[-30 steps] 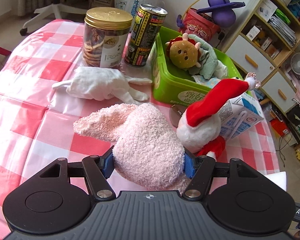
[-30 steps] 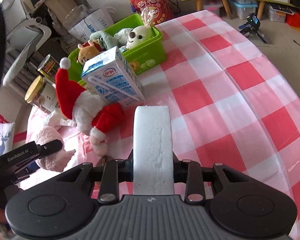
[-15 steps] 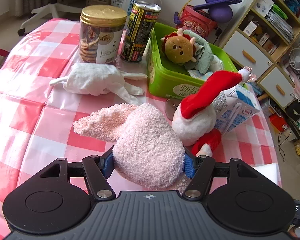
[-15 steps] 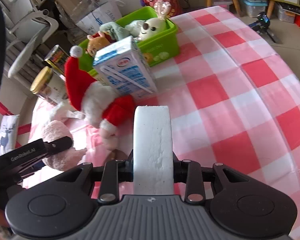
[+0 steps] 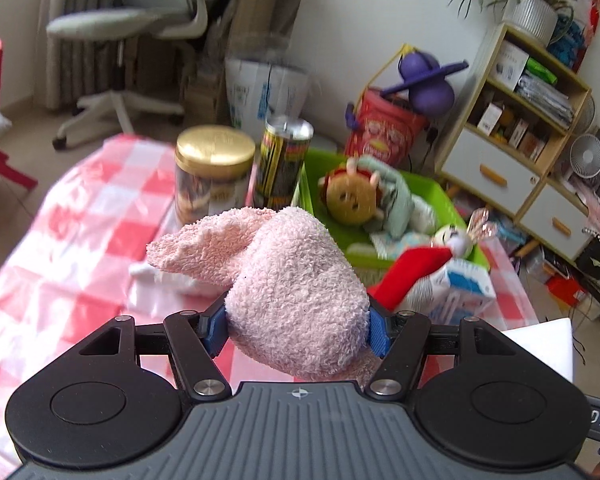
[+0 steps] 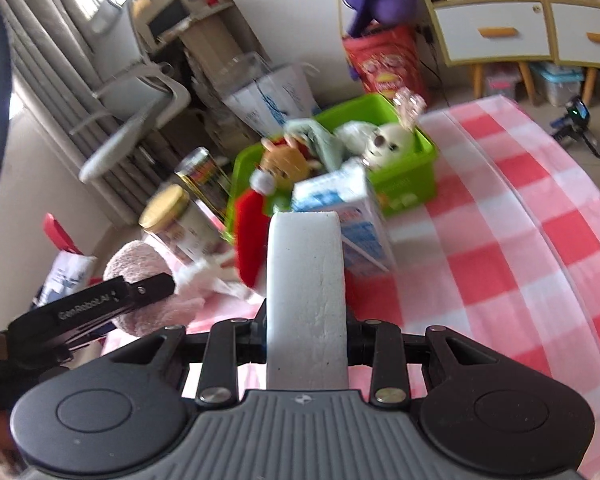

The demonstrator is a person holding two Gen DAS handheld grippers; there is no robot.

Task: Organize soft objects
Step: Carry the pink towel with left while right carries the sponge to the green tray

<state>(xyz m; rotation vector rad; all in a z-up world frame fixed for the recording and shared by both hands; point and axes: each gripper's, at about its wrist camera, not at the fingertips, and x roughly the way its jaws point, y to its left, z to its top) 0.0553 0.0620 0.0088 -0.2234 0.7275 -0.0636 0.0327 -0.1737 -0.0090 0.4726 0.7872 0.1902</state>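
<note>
Above the checked table (image 5: pixel 80 216), the left tool (image 5: pixel 298 324) is clamped on a pink fuzzy sock (image 5: pixel 292 292) — the right tool (image 6: pixel 306 324) grips a white foam block (image 6: pixel 306 280) — both short of the green bin (image 6: pixel 404 184).

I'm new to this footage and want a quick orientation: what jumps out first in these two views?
The fluffy pink sock fills the middle of the left wrist view, squeezed in the left gripper. In the right wrist view a white foam block juts straight ahead from the right gripper. Behind both, a green bin holding plush toys sits on the red-checked tablecloth, with a Santa hat and milk carton just before it.
</note>
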